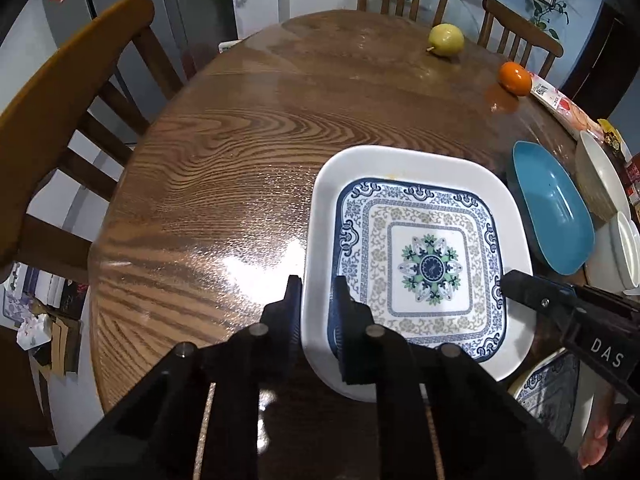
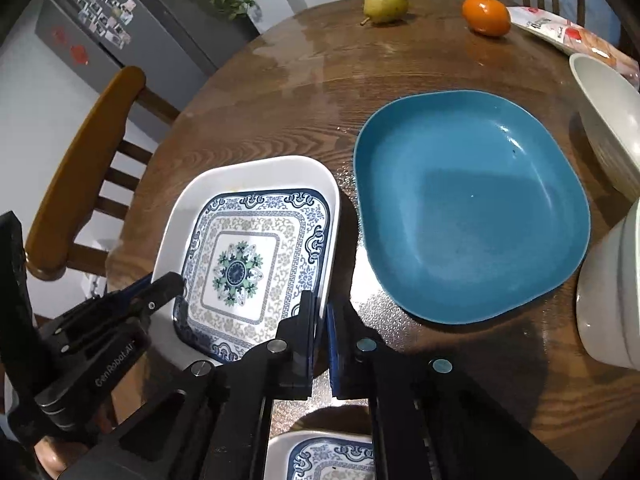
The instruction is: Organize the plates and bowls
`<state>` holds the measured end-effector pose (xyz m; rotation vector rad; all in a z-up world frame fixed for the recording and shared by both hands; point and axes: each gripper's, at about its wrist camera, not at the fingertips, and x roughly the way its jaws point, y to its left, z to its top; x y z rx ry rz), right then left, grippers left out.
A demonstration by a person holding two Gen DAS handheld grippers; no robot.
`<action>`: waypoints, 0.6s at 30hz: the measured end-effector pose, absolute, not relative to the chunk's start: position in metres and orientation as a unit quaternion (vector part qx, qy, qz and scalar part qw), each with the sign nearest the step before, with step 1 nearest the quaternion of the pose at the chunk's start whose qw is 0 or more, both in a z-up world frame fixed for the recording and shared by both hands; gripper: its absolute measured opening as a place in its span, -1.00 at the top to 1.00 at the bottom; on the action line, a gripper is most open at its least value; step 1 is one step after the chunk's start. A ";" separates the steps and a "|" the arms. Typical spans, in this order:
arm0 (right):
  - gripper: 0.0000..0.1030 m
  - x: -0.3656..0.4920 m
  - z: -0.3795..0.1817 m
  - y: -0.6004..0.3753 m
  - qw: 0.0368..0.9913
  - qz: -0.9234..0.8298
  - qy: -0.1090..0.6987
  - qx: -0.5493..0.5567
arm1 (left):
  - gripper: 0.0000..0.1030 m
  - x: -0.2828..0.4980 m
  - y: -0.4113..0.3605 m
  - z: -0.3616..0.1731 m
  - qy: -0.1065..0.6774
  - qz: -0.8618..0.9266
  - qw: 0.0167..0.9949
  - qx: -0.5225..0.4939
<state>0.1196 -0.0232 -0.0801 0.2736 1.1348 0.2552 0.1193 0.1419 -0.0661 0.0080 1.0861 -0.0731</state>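
Left tongs (image 1: 316, 292) and right tongs (image 2: 320, 316) both clamped on opposite rims of the patterned square plate (image 1: 424, 264) on the bench (image 1: 224, 168); I judge a level two-handed lift next, likely toward the second patterned plate (image 2: 320, 456).

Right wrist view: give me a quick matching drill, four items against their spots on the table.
Items:
1 patterned square plate
2 blue dish
3 pear
4 orange

Spots:
A far edge, beside a printed packet
B pinched at two rims by both claws
C far edge, stem toward the chair side
D flat on the table, untouched, right of the patterned plate

Pairs: 1-B, 2-D, 3-C, 4-A
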 end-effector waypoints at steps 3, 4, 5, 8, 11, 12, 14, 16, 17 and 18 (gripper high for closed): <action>0.87 0.115 -0.072 -0.020 0.833 0.123 0.527 0.112 | 0.76 0.110 0.144 -0.057 0.508 -0.035 0.860 0.000; 0.87 0.111 -0.067 -0.019 0.836 0.125 0.523 0.107 | 0.76 0.105 0.145 -0.053 0.505 -0.035 0.862 -0.004; 0.87 0.108 -0.062 -0.020 0.839 0.128 0.519 0.103 | 0.76 0.101 0.145 -0.048 0.501 -0.036 0.864 -0.007; 0.86 0.092 -0.047 -0.024 0.846 0.136 0.507 0.095 | 0.76 0.085 0.141 -0.034 0.492 -0.037 0.870 -0.017; 0.86 0.075 -0.035 -0.033 0.848 0.143 0.500 0.098 | 0.76 0.065 0.134 -0.022 0.485 -0.040 0.873 -0.025; 0.86 0.068 -0.032 -0.037 0.849 0.146 0.498 0.099 | 0.76 0.059 0.130 -0.019 0.484 -0.042 0.874 -0.027; 0.86 0.055 -0.027 -0.047 0.849 0.150 0.496 0.101 | 0.76 0.045 0.121 -0.015 0.485 -0.044 0.873 -0.026; 0.86 0.041 -0.024 -0.059 0.849 0.151 0.496 0.103 | 0.76 0.035 0.107 -0.014 0.486 -0.046 0.873 -0.024; 0.86 0.034 -0.023 -0.064 0.849 0.152 0.496 0.103 | 0.76 0.030 0.102 -0.014 0.486 -0.047 0.873 -0.024; 0.86 0.028 -0.021 -0.070 0.849 0.151 0.496 0.105 | 0.76 0.024 0.095 -0.015 0.486 -0.049 0.872 -0.023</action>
